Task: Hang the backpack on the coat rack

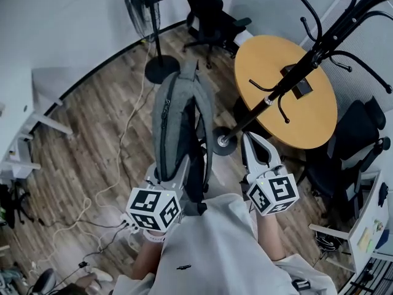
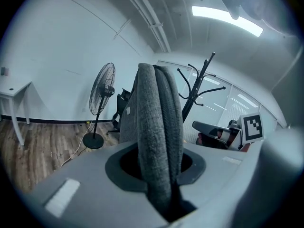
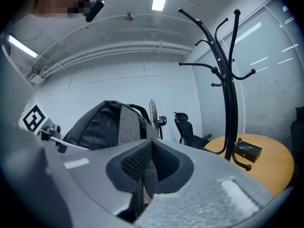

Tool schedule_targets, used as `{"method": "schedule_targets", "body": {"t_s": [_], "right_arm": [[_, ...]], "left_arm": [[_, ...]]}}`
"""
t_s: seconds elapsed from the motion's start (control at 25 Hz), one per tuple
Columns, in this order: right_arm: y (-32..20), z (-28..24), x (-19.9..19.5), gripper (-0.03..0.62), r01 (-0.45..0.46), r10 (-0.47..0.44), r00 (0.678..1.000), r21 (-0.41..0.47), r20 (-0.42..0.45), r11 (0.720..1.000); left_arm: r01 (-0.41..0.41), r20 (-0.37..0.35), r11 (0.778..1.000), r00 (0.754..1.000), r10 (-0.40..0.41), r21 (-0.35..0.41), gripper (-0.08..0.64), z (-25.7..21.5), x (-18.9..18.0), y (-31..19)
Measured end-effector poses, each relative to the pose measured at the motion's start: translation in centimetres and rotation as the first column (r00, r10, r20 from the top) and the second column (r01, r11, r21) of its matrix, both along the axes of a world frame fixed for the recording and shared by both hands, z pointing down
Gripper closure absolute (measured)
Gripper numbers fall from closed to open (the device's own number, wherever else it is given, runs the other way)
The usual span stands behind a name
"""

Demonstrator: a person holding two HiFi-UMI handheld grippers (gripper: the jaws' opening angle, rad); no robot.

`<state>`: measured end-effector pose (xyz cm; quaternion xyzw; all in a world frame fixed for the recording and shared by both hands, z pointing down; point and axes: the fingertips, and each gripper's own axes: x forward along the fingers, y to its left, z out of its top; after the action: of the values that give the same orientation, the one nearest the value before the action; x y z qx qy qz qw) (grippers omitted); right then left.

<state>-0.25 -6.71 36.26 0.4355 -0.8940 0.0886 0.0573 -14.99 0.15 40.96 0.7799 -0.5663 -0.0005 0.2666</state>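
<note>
Head view, left to right: my left gripper [image 1: 172, 176] is clamped on a padded strap of the gray backpack [image 1: 178, 121], which hangs above the wood floor [image 1: 92, 140]; my right gripper [image 1: 253, 141], jaws pinched together and empty, is near the black coat rack [image 1: 295, 72].

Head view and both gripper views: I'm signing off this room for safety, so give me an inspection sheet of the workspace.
Surface: wood-plank floor; round table beside the coat rack.
Job's things: grey backpack held up, not yet on the black coat rack.
Clutter: small black box on the table.
Grippers: left tool shut on the backpack's padded strap; right tool jaws together, apart from the backpack.
Cables: white cable trails across the floor past the fan's base.
Surroundings: standing fan, office chairs, white desk.
</note>
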Motion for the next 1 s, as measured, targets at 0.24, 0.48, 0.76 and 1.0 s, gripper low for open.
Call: {"method": "schedule_targets", "body": {"t_s": [0.24, 0.48, 0.76, 1.0], "right_arm": [[-2.0, 0.3, 0.4, 0.591, -0.021, 0.021, 1.000, -0.004, 0.015, 1.000], [-3.9, -0.2, -2.3, 0.591, 0.047, -0.047, 0.999, 0.014, 0.007, 0.999], [-9.3, 0.7, -2.9, 0.591, 0.031, -0.031, 0.999, -0.008, 0.041, 0.999], [-15.0, 0.1, -2.5, 0.591, 0.000, -0.001, 0.997, 0.015, 0.072, 1.000]], "left_arm": [[-0.017, -0.015, 1.000, 1.000, 0.017, -0.001, 0.436, -0.1, 0.9, -2.2], [0.000, -0.033, 1.000, 0.999, 0.000, 0.019, 0.436, -1.0, -0.5, -4.7], [0.004, 0.001, 0.999, 1.000, -0.004, 0.033, 0.436, -1.9, -1.6, -9.9], [-0.005, 0.031, 0.998, 1.000, 0.003, 0.055, 0.436, -3.6, -1.8, -14.6]]}}
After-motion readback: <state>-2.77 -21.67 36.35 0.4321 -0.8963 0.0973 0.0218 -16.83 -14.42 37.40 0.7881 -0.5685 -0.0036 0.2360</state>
